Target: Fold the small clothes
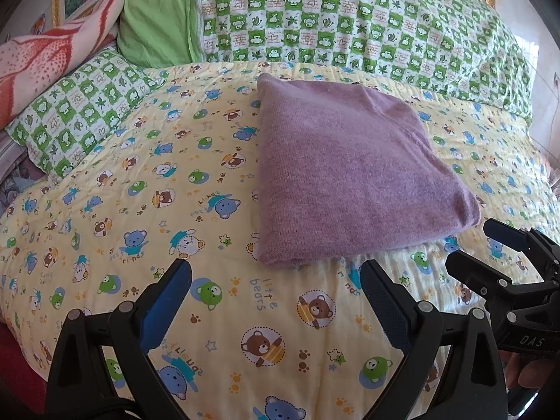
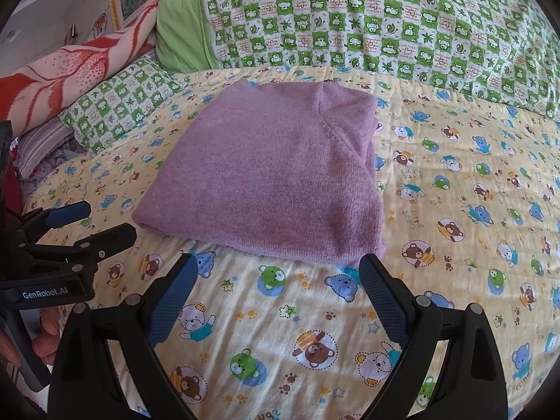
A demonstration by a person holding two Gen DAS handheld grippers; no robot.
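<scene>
A purple knit garment [image 1: 343, 171] lies folded into a neat rectangle on the yellow bear-print bedspread [image 1: 147, 210]. In the right wrist view the same folded garment [image 2: 269, 178] sits just beyond the fingers. My left gripper [image 1: 276, 273] is open just short of the garment's near edge, nothing between its blue pads. My right gripper [image 2: 278, 266] is also open and empty, hovering at the garment's near edge. Each gripper shows in the other's view: the right gripper [image 1: 479, 241] at the far right, the left gripper [image 2: 94, 220] at the far left.
A green checked quilt [image 1: 350, 21] is piled along the head of the bed, with a green pillow [image 1: 157, 17] and a red-and-pink blanket [image 1: 52, 56] at the left. A small checked pillow [image 1: 80, 105] lies left of the garment. A hand [image 2: 45, 332] holds the left gripper's handle.
</scene>
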